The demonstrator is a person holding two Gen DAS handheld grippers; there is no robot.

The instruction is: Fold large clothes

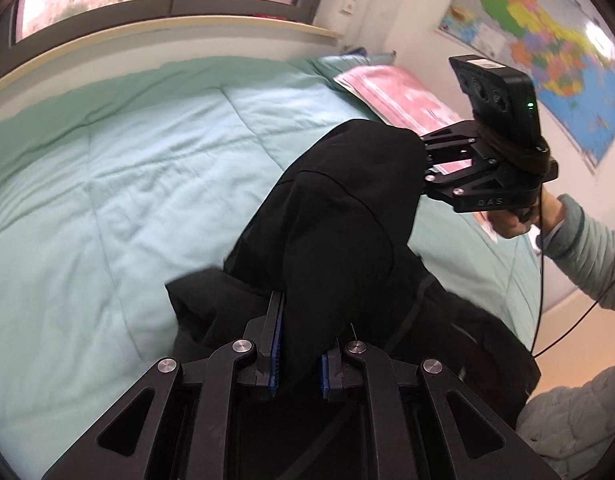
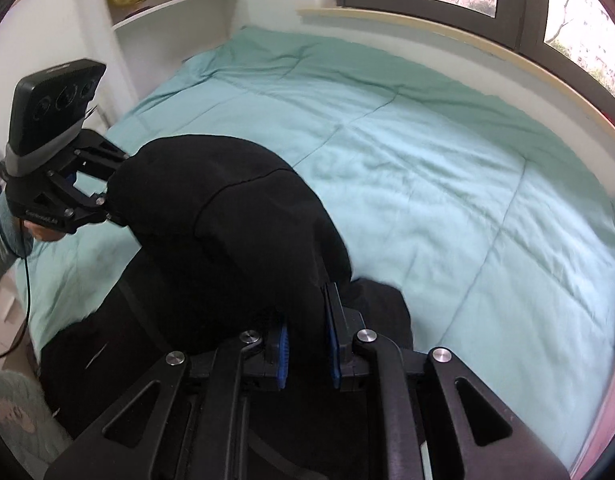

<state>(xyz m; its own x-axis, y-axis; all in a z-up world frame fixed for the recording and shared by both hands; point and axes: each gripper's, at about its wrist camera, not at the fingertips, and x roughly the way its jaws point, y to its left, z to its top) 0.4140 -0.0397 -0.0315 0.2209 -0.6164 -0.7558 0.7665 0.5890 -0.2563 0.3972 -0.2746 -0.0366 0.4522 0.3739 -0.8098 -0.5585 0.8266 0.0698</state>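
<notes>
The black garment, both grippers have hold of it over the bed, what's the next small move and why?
Probably carry the lifted edge forward over the quilt and lay it down. The left gripper and the right gripper are each shut on the black garment, which arches between them while its lower part lies bunched at the near edge of the bed, so the fold is not yet laid.

Both grippers tilt downward, side by side. The left gripper [image 1: 299, 344] and the right gripper [image 2: 307, 336] each have their fingers clamped on black cloth [image 1: 339, 208].
</notes>
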